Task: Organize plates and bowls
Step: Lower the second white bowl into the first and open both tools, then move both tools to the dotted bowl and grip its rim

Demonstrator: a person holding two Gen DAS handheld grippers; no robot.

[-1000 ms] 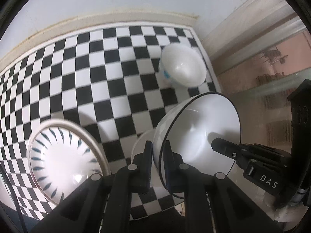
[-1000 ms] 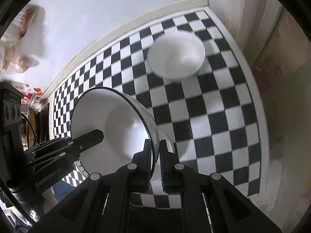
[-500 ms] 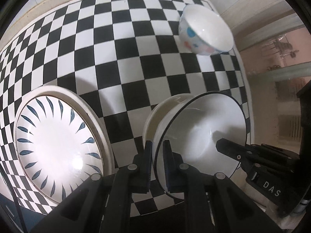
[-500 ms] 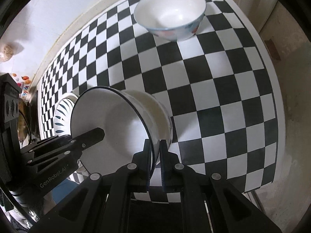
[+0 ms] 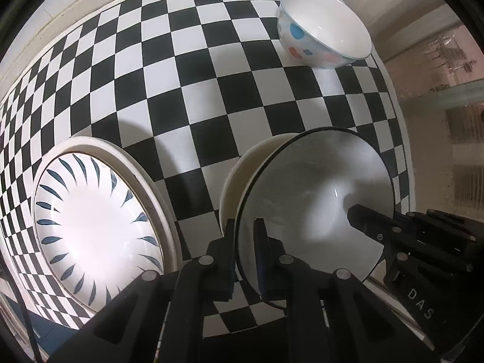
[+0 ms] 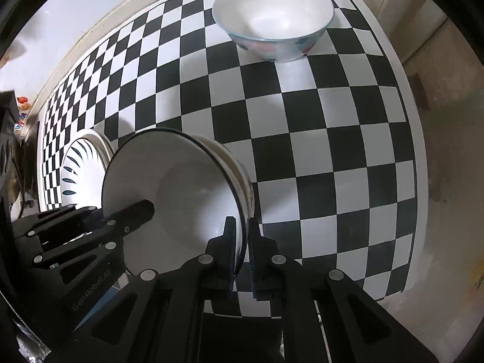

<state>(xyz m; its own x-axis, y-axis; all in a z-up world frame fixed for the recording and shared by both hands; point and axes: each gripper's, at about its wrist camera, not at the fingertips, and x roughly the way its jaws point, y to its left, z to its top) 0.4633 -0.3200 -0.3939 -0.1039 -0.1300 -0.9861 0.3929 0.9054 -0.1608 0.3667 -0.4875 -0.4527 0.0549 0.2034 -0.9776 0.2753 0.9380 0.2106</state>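
A white bowl with a thin black rim [image 5: 314, 199] [image 6: 175, 193] is gripped from two sides. My left gripper [image 5: 244, 236] is shut on its near rim, one finger inside and one outside. My right gripper [image 6: 242, 236] is shut on the opposite rim in the same way. This bowl sits low over a cream bowl [image 5: 239, 175] [image 6: 242, 172] on the checkered table, nested into it; I cannot tell whether they touch. A plate with blue leaf marks [image 5: 93, 227] [image 6: 78, 166] lies to the left. A spotted bowl [image 5: 323, 30] [image 6: 272, 21] stands at the far right corner.
The black-and-white checkered tabletop [image 5: 187, 69] [image 6: 332, 139] runs to a pale wall at the back. Its right edge [image 6: 414, 157] drops off to the floor. Open squares lie between the stacked bowls and the spotted bowl.
Both grippers have come down with the black-rimmed bowl, which now sits around the cream bowl's top. The table, plate and spotted bowl look closer. Both grips are unchanged.
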